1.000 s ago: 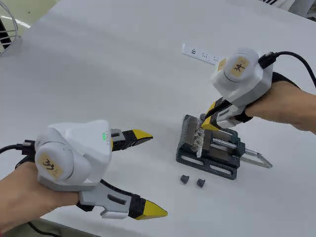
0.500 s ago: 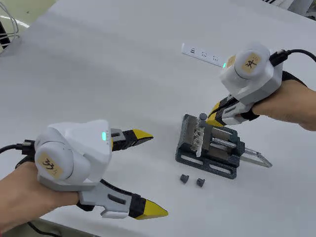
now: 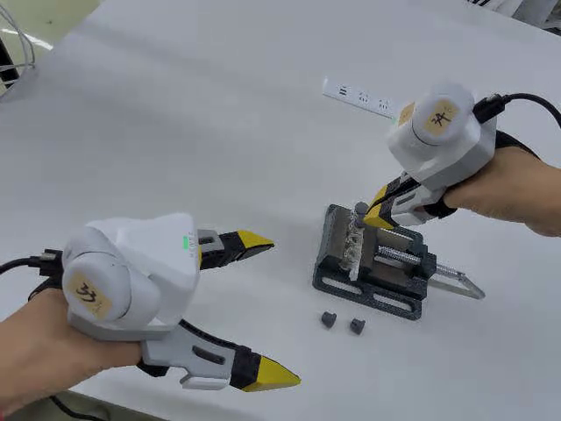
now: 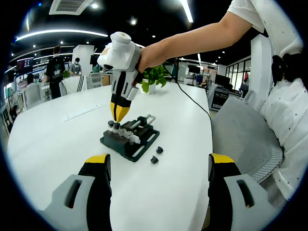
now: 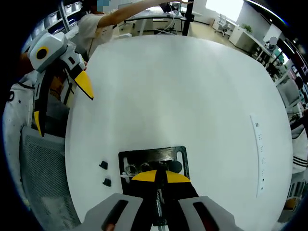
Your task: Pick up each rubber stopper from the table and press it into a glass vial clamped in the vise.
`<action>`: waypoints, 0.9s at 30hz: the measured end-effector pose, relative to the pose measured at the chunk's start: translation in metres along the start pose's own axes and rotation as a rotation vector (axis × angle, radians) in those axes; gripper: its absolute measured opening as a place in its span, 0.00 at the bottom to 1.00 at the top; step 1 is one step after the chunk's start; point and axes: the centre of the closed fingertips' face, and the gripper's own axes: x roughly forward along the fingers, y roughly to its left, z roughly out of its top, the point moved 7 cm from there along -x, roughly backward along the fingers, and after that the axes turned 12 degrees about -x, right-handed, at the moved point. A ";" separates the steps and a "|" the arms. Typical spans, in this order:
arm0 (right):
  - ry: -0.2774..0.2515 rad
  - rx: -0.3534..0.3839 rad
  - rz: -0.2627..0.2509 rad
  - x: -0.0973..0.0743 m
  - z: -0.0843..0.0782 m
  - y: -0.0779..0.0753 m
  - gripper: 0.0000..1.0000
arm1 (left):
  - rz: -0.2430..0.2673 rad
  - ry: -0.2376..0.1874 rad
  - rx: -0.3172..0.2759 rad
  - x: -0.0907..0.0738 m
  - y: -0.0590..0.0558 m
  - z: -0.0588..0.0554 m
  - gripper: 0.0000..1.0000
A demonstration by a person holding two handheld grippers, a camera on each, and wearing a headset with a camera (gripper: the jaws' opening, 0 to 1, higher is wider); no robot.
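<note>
Well left of dark grey metal bench vise (image 3: 377,294): white left gripper with yellow tips (image 3: 270,307), jaws spread wide, empty, aimed toward vise.
Just in front of vise, on white table (image 3: 175,132): two small dark grey rubber stoppers (image 3: 329,319) (image 3: 357,325), side by side, not touching, straight ahead between left jaws in left gripper view.
In vise: row of clear glass vials (image 3: 353,246), upright.
Over far-end vial: right gripper (image 3: 372,217), tips pinched together, nothing visibly held, beside seated grey stopper (image 3: 360,208).
Judged: open left jaws better lined up for next pick.
</note>
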 end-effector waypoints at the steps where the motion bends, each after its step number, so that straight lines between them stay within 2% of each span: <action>1: -0.001 -0.001 0.001 0.001 0.000 0.000 0.00 | -0.001 -0.002 -0.002 0.000 0.000 0.000 0.82; 12: 0.001 0.004 0.015 0.004 0.001 0.000 0.00 | 0.003 -0.004 -0.010 -0.001 0.001 0.000 0.81; 20: -0.017 0.044 0.050 0.005 0.000 -0.004 0.00 | -0.001 -0.008 -0.009 0.000 0.001 0.002 0.81; 27: -0.006 0.036 0.060 0.005 0.001 -0.003 0.00 | -0.001 -0.011 -0.010 0.001 0.000 0.003 0.81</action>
